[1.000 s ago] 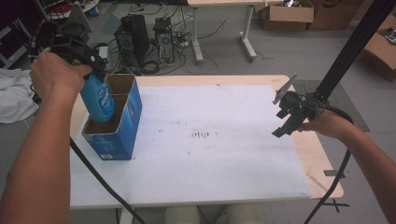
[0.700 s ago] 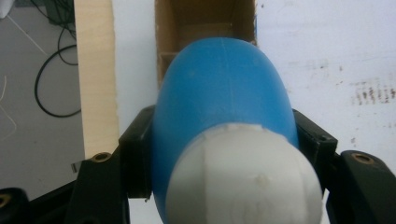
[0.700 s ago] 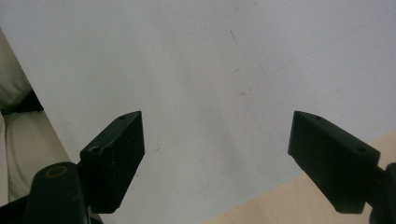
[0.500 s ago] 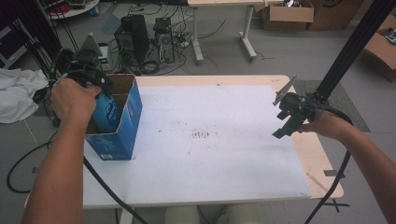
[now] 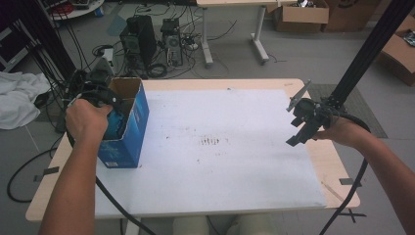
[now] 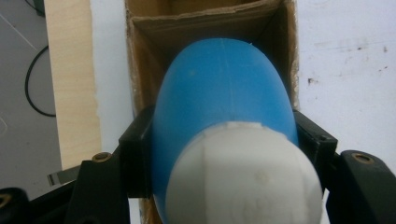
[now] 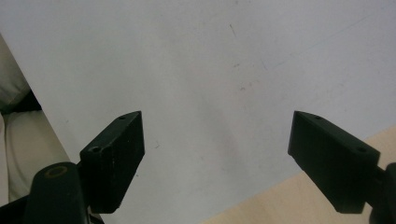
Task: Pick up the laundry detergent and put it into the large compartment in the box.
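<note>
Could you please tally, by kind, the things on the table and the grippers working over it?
Blue bottle with white cap: 1
Blue cardboard box: 1
Grippers: 2, the left gripper and the right gripper
Total: 4

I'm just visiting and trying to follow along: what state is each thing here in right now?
Blue bottle: white cap on, clamped between the left tongs, partly down inside the box.
Blue box: upright on the table, top open.
Left tongs: shut on the bottle.
Right tongs: wide open, holding nothing, above the white mat.
White mat: lying flat, with small dark marks.
</note>
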A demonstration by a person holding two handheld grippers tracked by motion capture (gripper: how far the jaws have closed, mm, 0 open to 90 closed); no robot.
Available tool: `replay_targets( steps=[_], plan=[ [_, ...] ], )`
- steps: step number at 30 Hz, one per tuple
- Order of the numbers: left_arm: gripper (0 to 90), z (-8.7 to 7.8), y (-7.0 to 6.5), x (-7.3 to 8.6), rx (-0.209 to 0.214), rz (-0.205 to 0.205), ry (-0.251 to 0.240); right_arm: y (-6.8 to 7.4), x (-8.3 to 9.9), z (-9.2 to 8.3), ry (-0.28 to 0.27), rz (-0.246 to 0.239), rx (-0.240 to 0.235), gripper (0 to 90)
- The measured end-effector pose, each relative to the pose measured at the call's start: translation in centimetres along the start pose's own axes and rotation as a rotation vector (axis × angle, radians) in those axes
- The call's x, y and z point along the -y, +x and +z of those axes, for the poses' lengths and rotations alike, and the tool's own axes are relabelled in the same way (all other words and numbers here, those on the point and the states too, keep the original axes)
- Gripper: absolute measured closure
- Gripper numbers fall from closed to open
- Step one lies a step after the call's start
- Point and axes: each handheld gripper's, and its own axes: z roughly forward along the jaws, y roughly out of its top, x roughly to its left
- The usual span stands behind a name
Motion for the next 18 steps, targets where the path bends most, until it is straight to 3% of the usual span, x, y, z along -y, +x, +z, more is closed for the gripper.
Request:
replay_targets(
  steps=[10,18],
  plan=[
    [38.2,3.0,0.1,0.7,0.005,0.003,0.025,0.0,0.0,0.3,0.004,0.008,0.001,18.7],
    [38.2,4.1,0.0,0.8,0.005,0.016,0.045,0.1,-0.3,0.1,0.004,0.011,0.003,18.6]
  ],
)
